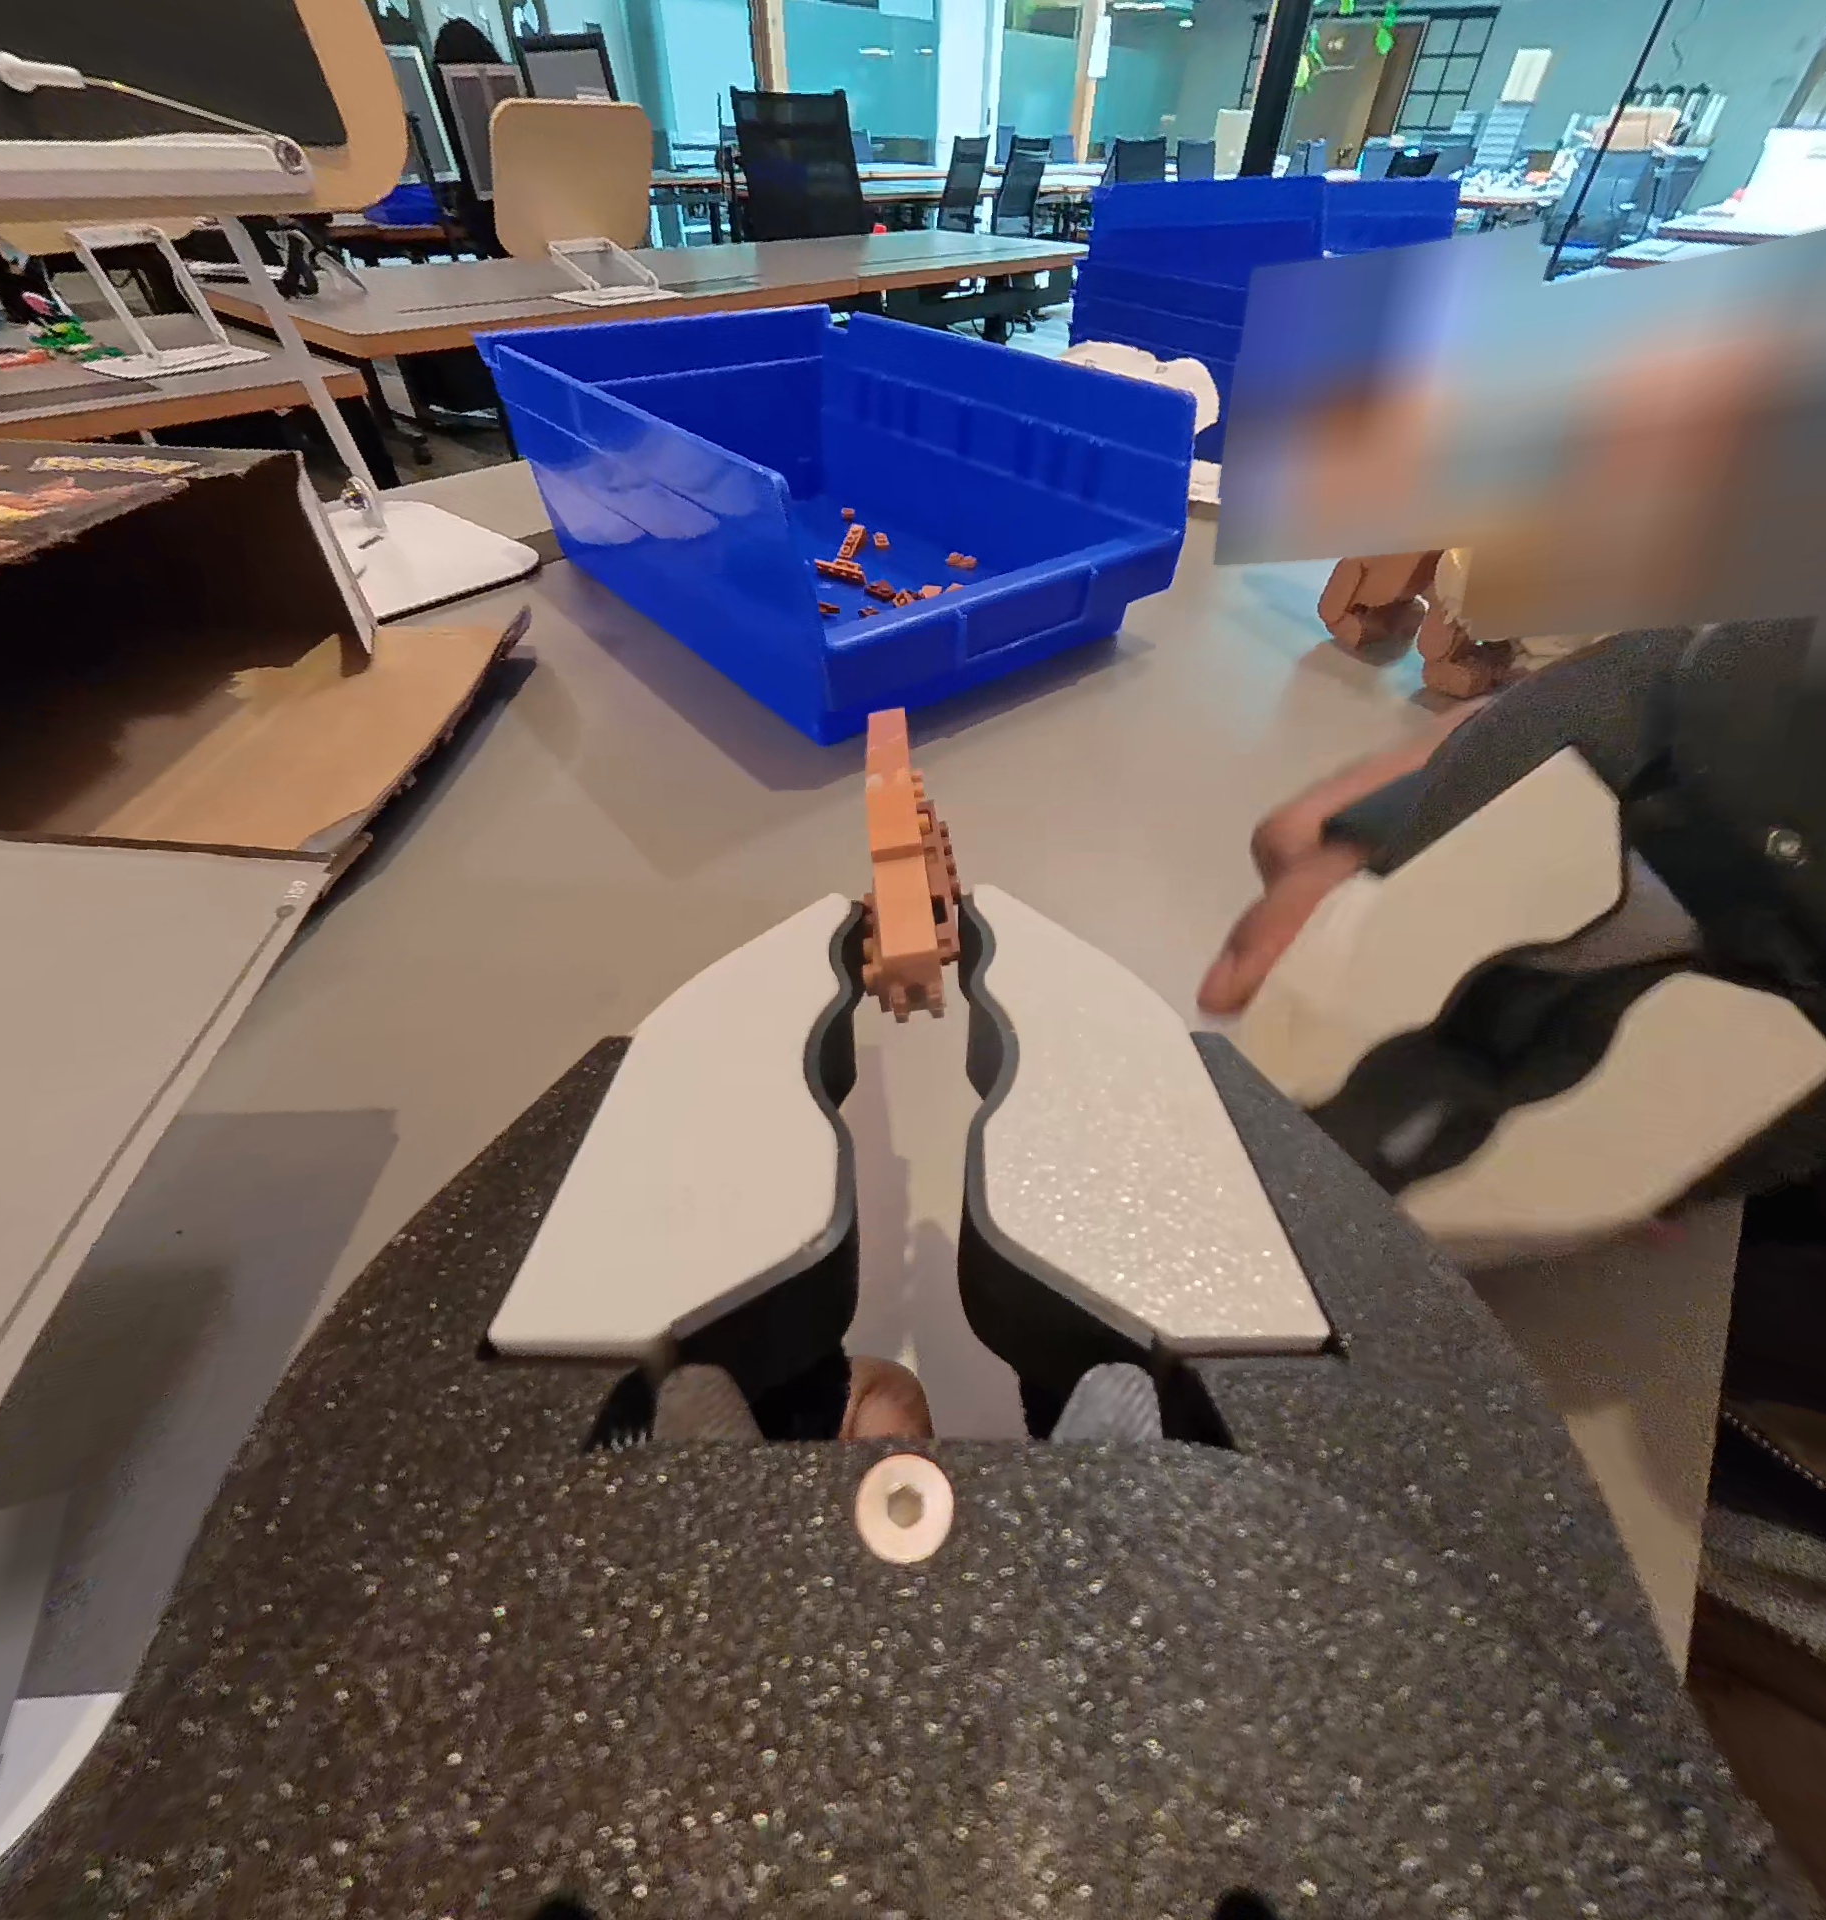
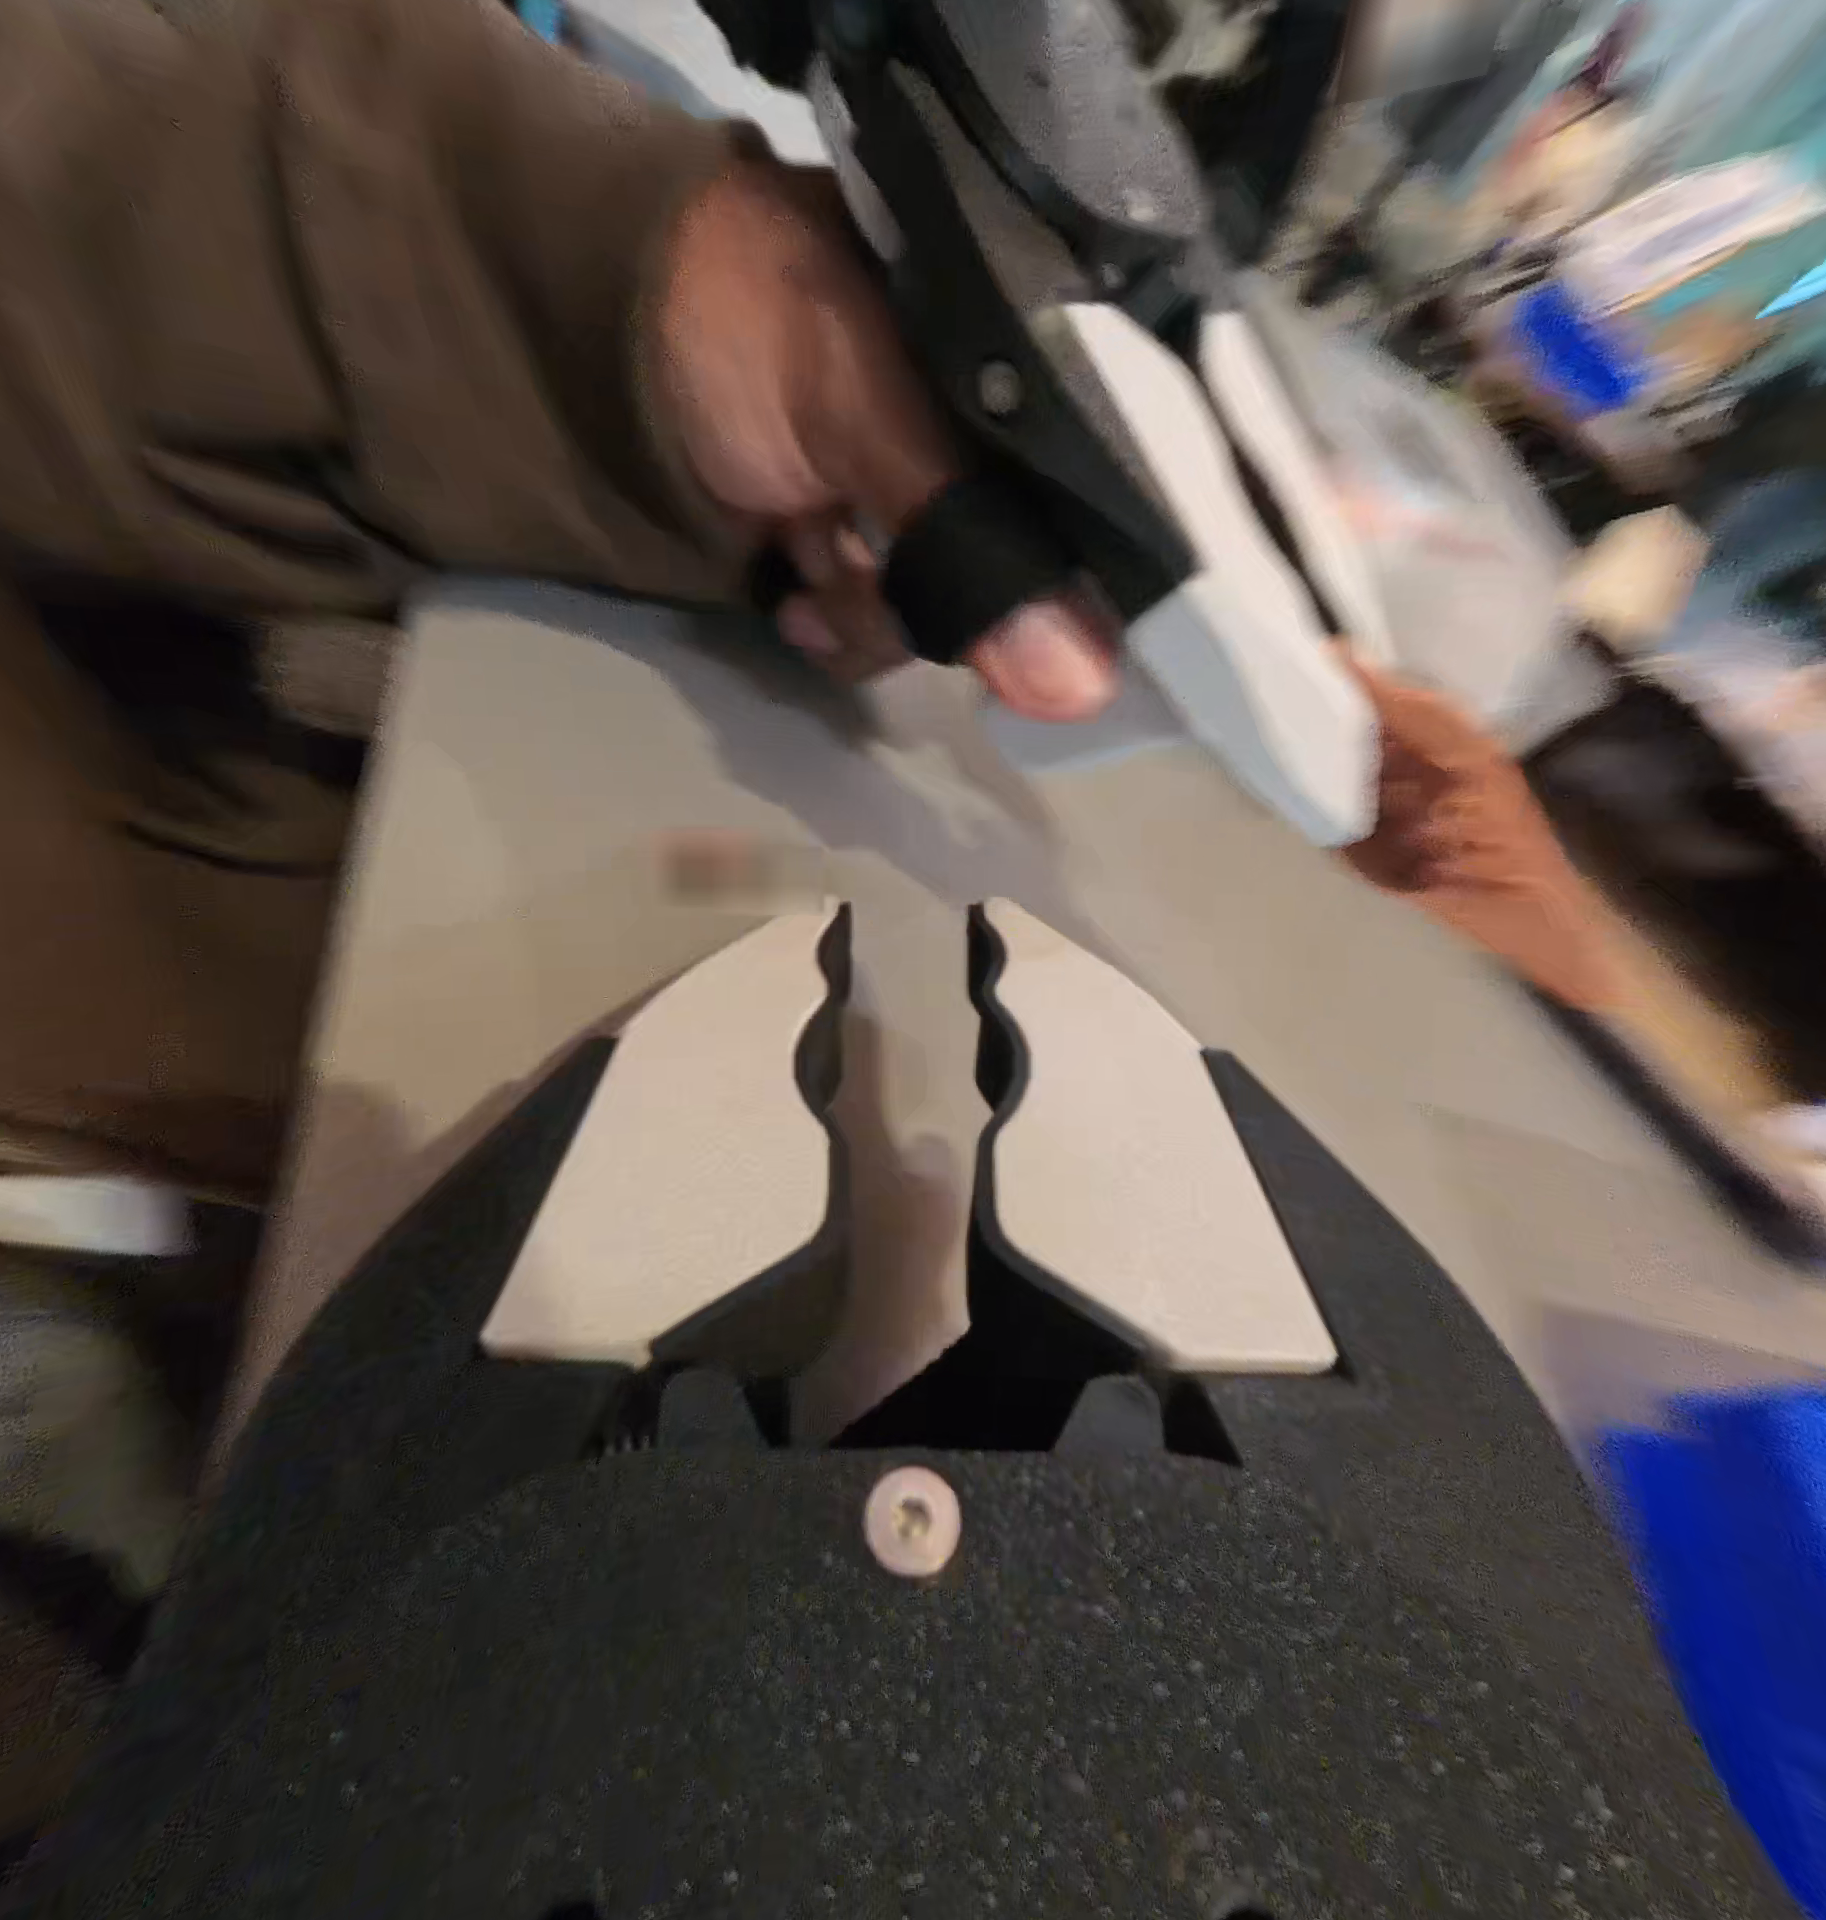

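Note:
My left gripper (image 1: pixel 907 920) is shut on a long brown brick assembly (image 1: pixel 904 883), which sticks forward above the grey table (image 1: pixel 576 831). In the blurred right wrist view the left gripper (image 2: pixel 1335 748) shows at the upper right with the brown assembly (image 2: pixel 1460 831) at its tips. My right gripper (image 2: pixel 907 920) is open with nothing between its fingers, above the grey table (image 2: pixel 576 779). It also shows at the right of the left wrist view (image 1: pixel 1231 997), blurred, its tips near the assembly. A small blurred brown piece (image 2: pixel 722 868) lies on the table just left of my right fingertips.
A blue bin (image 1: pixel 847 520) with several small brown bricks stands beyond the assembly. A cardboard box (image 1: pixel 161 623) and a booklet (image 1: pixel 78 1039) lie at the left. A brown brick model (image 1: pixel 1408 623) stands at the right. A person's brown sleeve (image 2: pixel 213 416) fills the left.

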`<action>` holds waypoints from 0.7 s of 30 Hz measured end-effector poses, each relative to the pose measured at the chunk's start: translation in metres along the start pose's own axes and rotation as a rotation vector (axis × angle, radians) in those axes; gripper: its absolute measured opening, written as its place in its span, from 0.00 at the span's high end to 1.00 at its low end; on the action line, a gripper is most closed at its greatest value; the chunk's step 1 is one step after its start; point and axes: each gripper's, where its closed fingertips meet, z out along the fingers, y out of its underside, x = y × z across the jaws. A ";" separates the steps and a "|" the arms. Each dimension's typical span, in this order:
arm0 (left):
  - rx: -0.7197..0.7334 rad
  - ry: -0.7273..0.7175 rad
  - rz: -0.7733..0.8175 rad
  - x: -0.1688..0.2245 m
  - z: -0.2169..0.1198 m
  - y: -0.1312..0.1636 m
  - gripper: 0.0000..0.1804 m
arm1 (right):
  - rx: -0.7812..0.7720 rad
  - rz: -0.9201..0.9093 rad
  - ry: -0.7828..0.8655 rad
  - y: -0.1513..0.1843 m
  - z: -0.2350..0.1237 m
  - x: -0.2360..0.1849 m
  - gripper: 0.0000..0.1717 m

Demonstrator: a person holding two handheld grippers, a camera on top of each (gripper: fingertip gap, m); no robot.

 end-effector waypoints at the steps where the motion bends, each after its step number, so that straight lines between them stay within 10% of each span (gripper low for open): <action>1: 0.004 -0.005 -0.002 -0.001 0.000 -0.001 0.91 | -0.004 0.074 -0.103 -0.002 0.004 -0.010 0.85; 21: 0.025 -0.021 -0.008 -0.004 -0.003 -0.003 0.91 | -0.268 0.188 -0.283 0.006 0.031 -0.043 1.00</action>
